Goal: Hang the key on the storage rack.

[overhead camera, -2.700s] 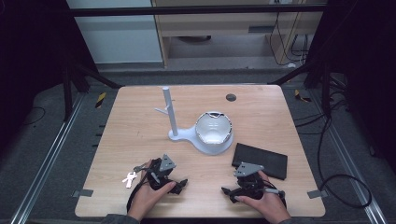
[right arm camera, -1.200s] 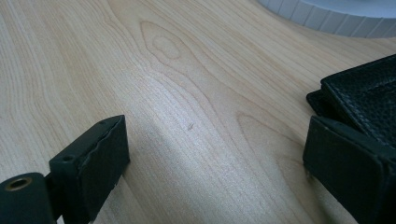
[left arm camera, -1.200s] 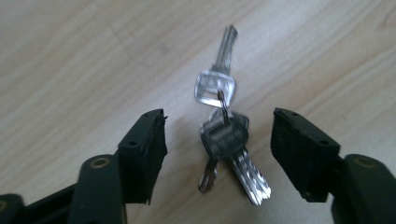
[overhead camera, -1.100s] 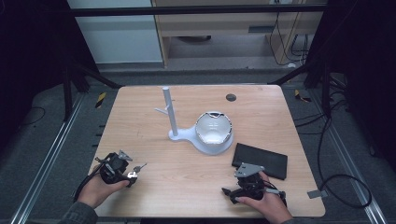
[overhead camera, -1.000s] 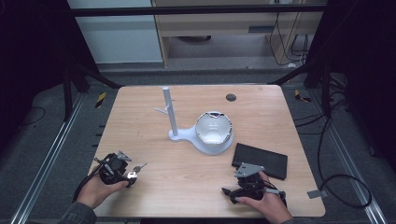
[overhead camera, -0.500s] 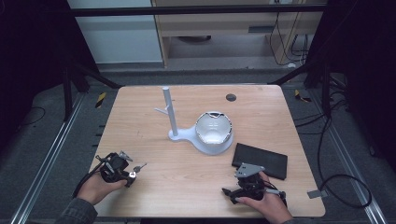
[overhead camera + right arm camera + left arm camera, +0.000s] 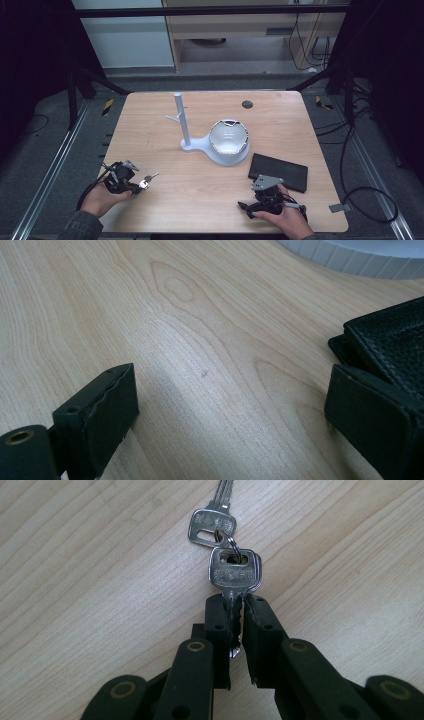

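Well to the left of the white stand (image 7: 220, 142), near the table's (image 7: 165, 210) front edge, a bunch of keys (image 7: 226, 555) is pinched by its blade between the jaws of the left gripper (image 7: 131, 184). It should be lifted slowly, since the ringed keys will swing. Right of the stand, the right gripper (image 7: 235, 425) is held wide open beside a black wallet (image 7: 279, 172). The farthest key's tip is cut off.

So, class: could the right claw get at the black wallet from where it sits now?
Probably yes. The right claw is open on bare table, and the black wallet lies just beside it with nothing between them.
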`<state>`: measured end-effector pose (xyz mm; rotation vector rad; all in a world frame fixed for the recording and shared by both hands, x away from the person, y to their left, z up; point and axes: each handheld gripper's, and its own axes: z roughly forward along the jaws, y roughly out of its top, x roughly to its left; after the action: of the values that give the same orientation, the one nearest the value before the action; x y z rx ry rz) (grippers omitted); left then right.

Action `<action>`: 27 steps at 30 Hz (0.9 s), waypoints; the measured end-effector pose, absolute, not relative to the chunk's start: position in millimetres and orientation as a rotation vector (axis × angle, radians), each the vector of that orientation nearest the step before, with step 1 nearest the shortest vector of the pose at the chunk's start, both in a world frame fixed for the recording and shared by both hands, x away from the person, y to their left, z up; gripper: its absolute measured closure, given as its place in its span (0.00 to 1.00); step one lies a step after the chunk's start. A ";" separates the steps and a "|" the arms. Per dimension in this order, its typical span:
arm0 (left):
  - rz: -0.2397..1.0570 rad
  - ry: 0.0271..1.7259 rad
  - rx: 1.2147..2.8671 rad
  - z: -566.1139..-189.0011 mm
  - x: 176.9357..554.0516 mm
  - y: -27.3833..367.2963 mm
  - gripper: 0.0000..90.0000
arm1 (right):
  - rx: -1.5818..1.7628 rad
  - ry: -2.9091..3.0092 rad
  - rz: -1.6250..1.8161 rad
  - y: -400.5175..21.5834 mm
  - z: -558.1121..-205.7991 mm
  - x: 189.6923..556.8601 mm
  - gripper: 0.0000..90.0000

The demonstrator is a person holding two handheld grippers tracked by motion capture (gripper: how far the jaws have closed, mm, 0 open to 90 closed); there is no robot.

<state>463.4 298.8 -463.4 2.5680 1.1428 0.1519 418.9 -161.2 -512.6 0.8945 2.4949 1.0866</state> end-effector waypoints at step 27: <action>0.171 1.102 2.572 -445.7 462.3 296.3 0.91 | 0.889 2.497 1.088 -161.9 -512.6 418.4 0.08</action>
<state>462.3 296.3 -445.7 2.5719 1.1017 0.1711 418.4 -161.9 -512.6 0.8891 2.4968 1.0880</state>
